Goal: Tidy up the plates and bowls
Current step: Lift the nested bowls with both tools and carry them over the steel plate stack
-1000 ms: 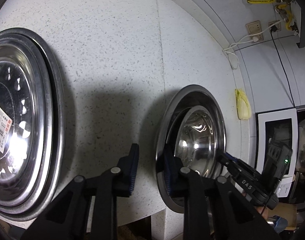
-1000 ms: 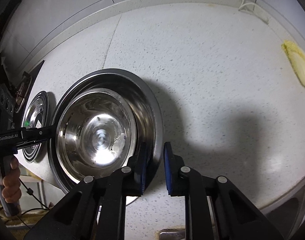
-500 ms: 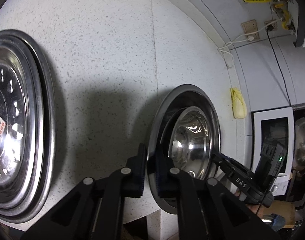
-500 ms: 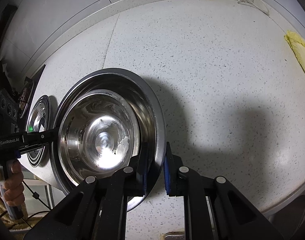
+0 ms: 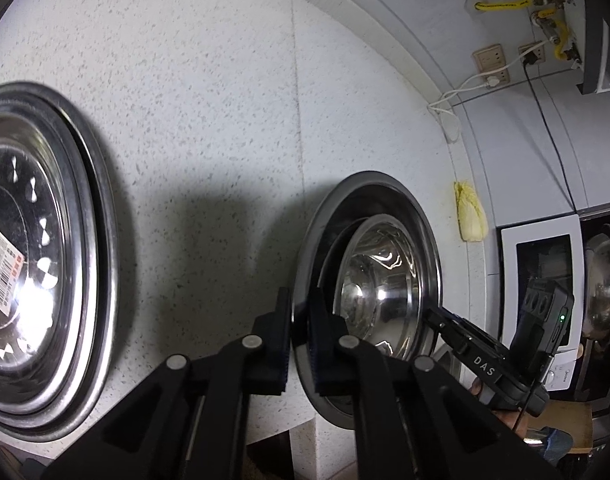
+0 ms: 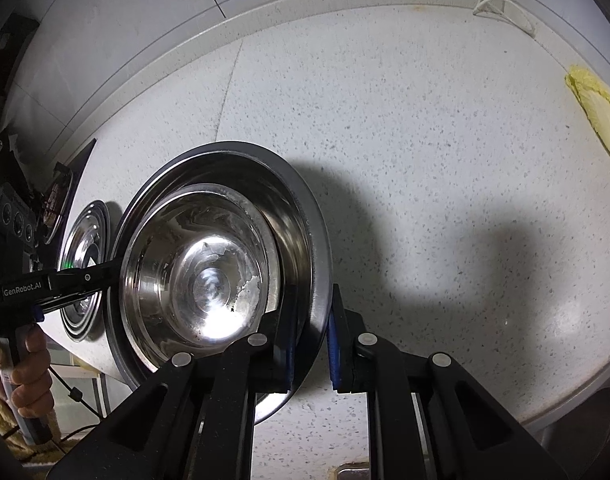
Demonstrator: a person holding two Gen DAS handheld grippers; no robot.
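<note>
Left gripper [image 5: 301, 334]: I have it pinched on the near-left rim of the large round stainless-steel bowl [image 5: 433, 248]; its jaws have just closed there, the rim between the pads.
Right gripper [image 6: 311, 336]: I have it clamped on the opposite, near-right rim of the same bowl [image 6: 305, 208].
Key relation: the bowl sits between my two grippers, one on each side, neither nearer; a level two-handed lift looks like the next move.
Location: the bowl is at the near edge of the white speckled stone counter [image 6: 425, 120], partly overhanging it.
Contents: a smaller shiny steel bowl [image 6: 201, 264] is nested inside, off-centre, with whitish residue on its floor.
Likely destination: a stack of round steel plates [image 5: 45, 264] to the far left, well apart.
Risk: the inner bowl may slide if I tilt.
</note>
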